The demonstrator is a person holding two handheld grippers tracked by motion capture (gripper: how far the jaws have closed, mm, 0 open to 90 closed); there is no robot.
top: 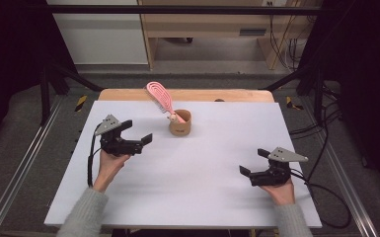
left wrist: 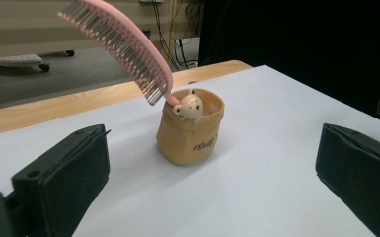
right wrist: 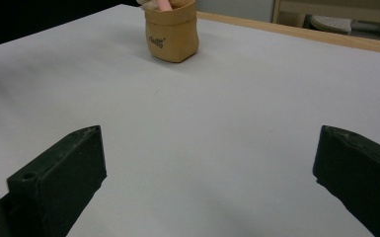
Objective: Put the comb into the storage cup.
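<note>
A small tan pouch-shaped holder (top: 180,123) (left wrist: 191,129) (right wrist: 172,32) stands upright on the white table (top: 192,168), toward the back middle. A pink hairbrush (top: 159,96) (left wrist: 123,47) sticks out of it, leaning back and left, with a small bear figure (left wrist: 189,105) at the rim. My left gripper (top: 137,132) is open to the left of the holder, a short way off, jaws wide with nothing between them. My right gripper (top: 254,162) is open near the front right, far from the holder, also empty.
A wooden strip (top: 185,95) runs along the table's far edge. Beyond it are a wooden shelf unit (top: 212,29) and cables on the floor (top: 286,49). Dark frame rails (top: 19,163) flank the table on both sides.
</note>
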